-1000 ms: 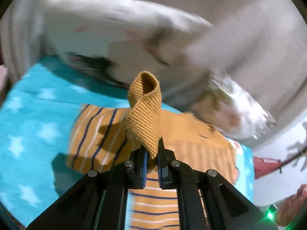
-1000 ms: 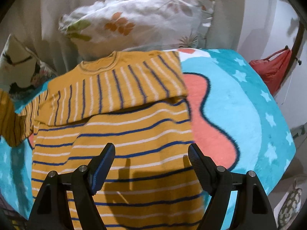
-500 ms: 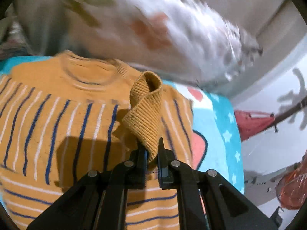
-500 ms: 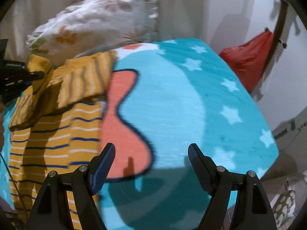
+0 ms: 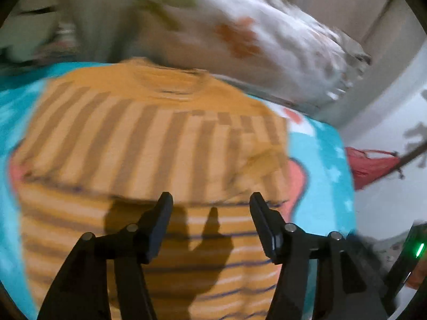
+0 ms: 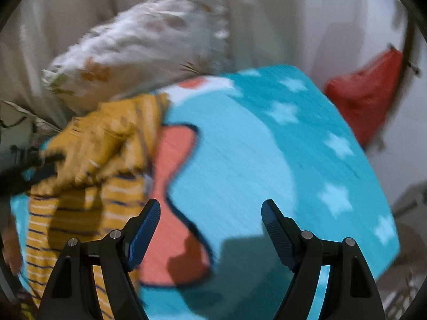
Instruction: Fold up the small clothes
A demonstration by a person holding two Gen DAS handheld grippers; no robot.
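Note:
An orange sweater with blue and white stripes (image 5: pixel 149 144) lies flat on the turquoise blanket (image 5: pixel 323 154), collar toward the pillow, both sleeves folded across its chest. My left gripper (image 5: pixel 210 202) is open and empty, held just above the sweater's middle. In the right wrist view the sweater (image 6: pixel 106 144) is at the left, with the left gripper's black finger (image 6: pixel 40 161) over it. My right gripper (image 6: pixel 210 210) is open and empty above the blanket (image 6: pixel 267 160), to the right of the sweater. Both views are motion-blurred.
A white floral pillow (image 5: pixel 253 37) lies behind the sweater, also in the right wrist view (image 6: pixel 149 42). A red bag (image 6: pixel 365 93) hangs beyond the blanket's right edge. The blanket has a coral patch (image 6: pixel 173 176) beside the sweater.
My left gripper has opened and let go of the ribbed sleeve cuff, which now lies on the sweater's chest. The right gripper has stayed open and swung slightly left.

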